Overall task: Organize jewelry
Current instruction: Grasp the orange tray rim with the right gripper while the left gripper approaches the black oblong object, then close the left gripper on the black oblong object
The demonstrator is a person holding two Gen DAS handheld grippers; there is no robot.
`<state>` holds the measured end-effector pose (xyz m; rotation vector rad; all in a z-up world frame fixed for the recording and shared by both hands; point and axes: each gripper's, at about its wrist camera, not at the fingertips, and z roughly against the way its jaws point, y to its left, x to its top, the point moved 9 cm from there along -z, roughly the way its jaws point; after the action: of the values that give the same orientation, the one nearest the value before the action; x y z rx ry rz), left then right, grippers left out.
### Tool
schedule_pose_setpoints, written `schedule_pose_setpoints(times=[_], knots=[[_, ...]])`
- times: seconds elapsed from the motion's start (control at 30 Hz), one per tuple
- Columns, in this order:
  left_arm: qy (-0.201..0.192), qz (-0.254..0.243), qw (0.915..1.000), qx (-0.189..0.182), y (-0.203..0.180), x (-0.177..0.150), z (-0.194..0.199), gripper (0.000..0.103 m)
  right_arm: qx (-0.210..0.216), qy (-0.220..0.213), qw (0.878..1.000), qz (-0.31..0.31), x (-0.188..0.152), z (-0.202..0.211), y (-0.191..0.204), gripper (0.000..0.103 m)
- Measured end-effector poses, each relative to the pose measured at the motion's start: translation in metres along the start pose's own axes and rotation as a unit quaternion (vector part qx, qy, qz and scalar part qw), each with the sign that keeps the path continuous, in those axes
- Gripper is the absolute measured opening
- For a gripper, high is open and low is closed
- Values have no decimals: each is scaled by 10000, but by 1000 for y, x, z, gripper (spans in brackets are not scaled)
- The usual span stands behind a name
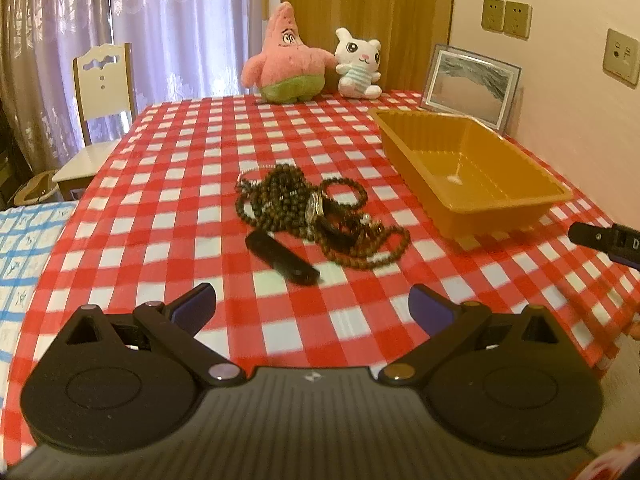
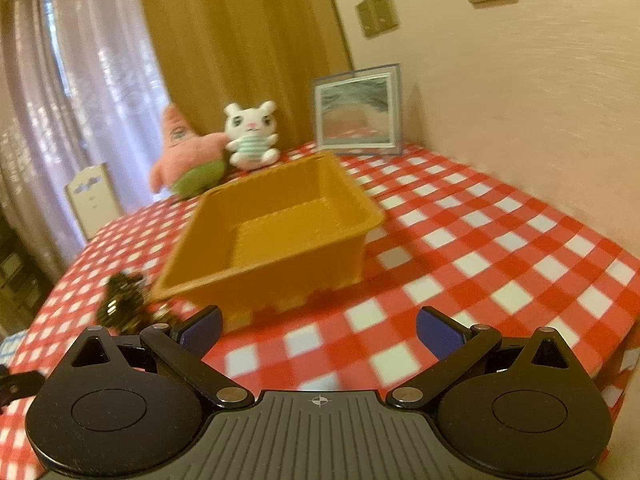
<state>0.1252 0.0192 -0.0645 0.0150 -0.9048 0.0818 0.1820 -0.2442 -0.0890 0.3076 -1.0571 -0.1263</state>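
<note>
Jewelry pile [image 1: 320, 216]: a tangle of dark wooden bead strands, a wristwatch [image 1: 315, 206] lying in the middle of it and a thin silvery chain [image 1: 250, 174] at its far left edge. It sits mid-bench on the red-checked cloth [image 1: 180, 160], left of the orange tray [image 1: 472, 168] and apart from it. A black oblong piece [image 1: 282, 258], which I can't identify, lies just beside the pile on my side.

Handling, as I judge it: the strands look light, limp and interlocked. Pinching one loop will likely drag its neighbours along, and the round beads could roll out of a shallow pinch. I'd take a bead strand where it loops clear at the pile's rim, say the near-right loop [image 1: 372, 256], with the pads across the cord. The watch looks like the stiffest piece, so I'd grip its band and not the face. The chain looks too fine for a sure hold.

Left tongs [image 1: 312, 306] spread wide, nothing between them, short of the pile. Right tongs [image 2: 318, 328] also spread and holding nothing, facing the tray's near wall.

Left view gives the whole pile and the tray's bare floor, with the right tool's tip [image 1: 604, 240] at the frame edge. Right view is motion-blurred. It shows the tray [image 2: 276, 220] close up and only a smear of beads [image 2: 124, 300] at the left. The watch and the black piece cannot be made out there.
</note>
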Motion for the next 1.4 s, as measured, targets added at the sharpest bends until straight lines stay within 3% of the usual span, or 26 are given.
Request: schedule_pose_setpoints(times=[0.1,0.43,0.9,0.97,1.0,1.03,1.4], knots=[[-50,33,10000,16,3,8,-12,102,-68,-164,9997,-157,12,-15,-11,90],[-84,106,9999,40,7,30,-49,102,-309,-637,9927,-981,40,-63,-41,72],[106,135,9998,63,9,32,-80,101,-416,-466,9864,-1522,43,-119,-54,39],[132,150,9998,53,10,30,-81,101,-394,-419,9872,-1489,44,-122,-53,33],[139,156,9998,45,10,31,-82,101,-352,-393,9876,-1476,44,-124,-51,22],[152,163,9997,36,10,30,-82,101,-263,-373,9885,-1445,44,-124,-49,17],[242,205,9995,-6,11,20,-80,100,-277,-507,9966,-595,45,-86,-32,6]])
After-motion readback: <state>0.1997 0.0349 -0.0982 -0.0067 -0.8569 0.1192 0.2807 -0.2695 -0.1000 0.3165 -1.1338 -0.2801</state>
